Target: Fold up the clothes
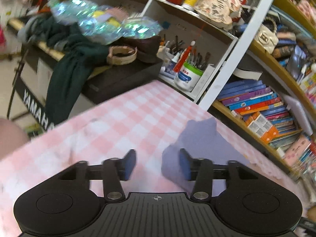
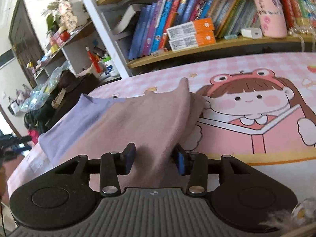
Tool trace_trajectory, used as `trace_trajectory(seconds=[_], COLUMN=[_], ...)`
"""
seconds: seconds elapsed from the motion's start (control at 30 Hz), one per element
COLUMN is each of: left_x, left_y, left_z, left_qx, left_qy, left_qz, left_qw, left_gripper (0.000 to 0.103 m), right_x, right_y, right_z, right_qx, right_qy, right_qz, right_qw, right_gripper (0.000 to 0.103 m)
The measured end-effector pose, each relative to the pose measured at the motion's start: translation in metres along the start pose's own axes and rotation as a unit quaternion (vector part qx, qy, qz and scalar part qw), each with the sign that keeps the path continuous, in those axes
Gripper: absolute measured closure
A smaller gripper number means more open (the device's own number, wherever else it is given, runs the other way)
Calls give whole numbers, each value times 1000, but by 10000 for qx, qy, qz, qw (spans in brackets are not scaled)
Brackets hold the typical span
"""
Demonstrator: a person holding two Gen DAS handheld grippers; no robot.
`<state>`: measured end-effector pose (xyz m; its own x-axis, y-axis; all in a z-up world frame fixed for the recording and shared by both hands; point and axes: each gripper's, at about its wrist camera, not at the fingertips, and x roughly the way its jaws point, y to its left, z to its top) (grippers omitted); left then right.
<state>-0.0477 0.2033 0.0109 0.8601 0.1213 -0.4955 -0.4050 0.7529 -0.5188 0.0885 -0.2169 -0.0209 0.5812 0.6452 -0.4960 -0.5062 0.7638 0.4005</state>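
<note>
A garment with a dusty-pink part [image 2: 142, 118] and a lavender part [image 2: 79, 122] lies rumpled on the pink checked tablecloth [image 2: 246, 67]. One corner of it stands up in a peak. My right gripper [image 2: 155, 159] is open, and the pink cloth runs down between its spread fingers. In the left wrist view only the lavender cloth [image 1: 197, 138] shows, reaching from the table's right side to the right fingertip. My left gripper [image 1: 157, 165] is open above the tablecloth [image 1: 128, 118] with nothing between its pads.
Bookshelves full of books [image 1: 262, 106] [image 2: 177, 19] run along the table's far edge. A white jar of pens [image 1: 187, 77] stands in a white cubby. A black Yamaha keyboard [image 1: 110, 81] with dark clothes and shiny plastic on it stands off the table's left end.
</note>
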Motion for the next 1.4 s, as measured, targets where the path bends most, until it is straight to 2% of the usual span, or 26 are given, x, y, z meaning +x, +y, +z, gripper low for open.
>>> trace_trajectory(seconds=[0.1,0.23,0.33,0.43,0.47,0.57,0.63,0.8,1.1,1.23,1.3,1.4], left_x=[-5,-13,-5,5,9,16,19,21,17,20,22,24], left_y=[4,9,11,15,16,20,18,7,-1,-22,-36,-42], left_z=[-4,-10,-10,-9,-10,-11,-12,-16,-15,-15,-16,-17], left_qx=[-187,-436,-787,-1289,-1486,-2040,-2194,-2102,-1955,-1095,-595,-465], left_qy=[122,285,373,401,380,155,-2,-130,-90,-53,-33,-89], left_qz=[-84,-196,-267,-338,-327,-253,-149,-24,154,512,765,928], left_qw=[9997,9985,9958,9903,9876,9785,9755,9776,9805,9926,9953,9946], left_gripper=[53,53,56,56,53,51,51,56,54,51,51,52], right_x=[0,-4,-6,-6,-6,-7,-7,-7,-7,-7,-8,-8], right_y=[-9,-23,-28,-25,-24,-25,-26,-26,-25,-24,-24,-24], right_z=[3,5,5,5,5,4,4,4,4,5,5,4], right_qx=[70,301,433,359,324,340,385,369,367,372,374,387], right_qy=[-25,-40,-83,-76,-65,-60,-68,-61,-63,-62,-63,-67], right_qz=[-22,170,194,154,147,164,176,159,150,151,152,152], right_qw=[10000,9994,9988,9992,9993,9993,9991,9992,9992,9992,9992,9991], right_gripper=[63,62,62,62,62,62,62,63,62,62,62,62])
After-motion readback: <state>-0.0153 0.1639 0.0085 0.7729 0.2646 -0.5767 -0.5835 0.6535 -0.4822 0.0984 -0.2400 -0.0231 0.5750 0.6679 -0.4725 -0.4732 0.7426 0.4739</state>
